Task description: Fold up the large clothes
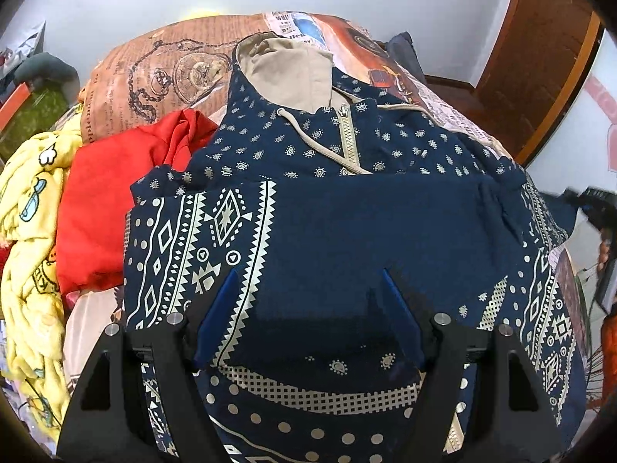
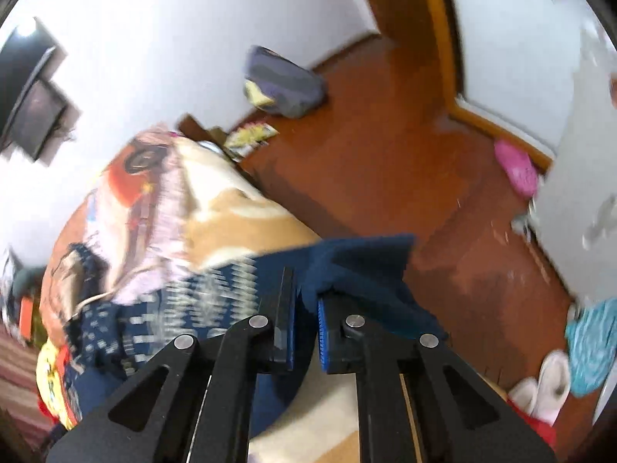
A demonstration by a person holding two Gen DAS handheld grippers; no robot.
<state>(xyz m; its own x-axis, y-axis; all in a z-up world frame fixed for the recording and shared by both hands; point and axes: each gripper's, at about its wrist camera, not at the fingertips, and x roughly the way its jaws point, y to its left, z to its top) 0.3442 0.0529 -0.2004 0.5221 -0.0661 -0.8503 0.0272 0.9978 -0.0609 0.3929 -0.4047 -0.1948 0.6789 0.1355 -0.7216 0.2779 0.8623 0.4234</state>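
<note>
A navy patterned zip hoodie (image 1: 347,212) with a beige hood lies spread on the bed, hood at the far end. Its left sleeve is folded across the chest. My left gripper (image 1: 308,277) is open just above the hoodie's lower front, with nothing between its fingers. My right gripper (image 2: 306,297) is shut on the navy cuff of the hoodie's sleeve (image 2: 362,262) and holds it up at the bed's right edge; the view is blurred. The right gripper also shows in the left wrist view (image 1: 590,204) at the far right.
A red garment (image 1: 115,193) and a yellow cartoon blanket (image 1: 27,250) lie left of the hoodie. The bed has a printed cover (image 1: 154,73). Beside the bed is wooden floor (image 2: 385,154) with a grey bag (image 2: 285,85), pink slipper (image 2: 516,166), white slippers and teal cloth.
</note>
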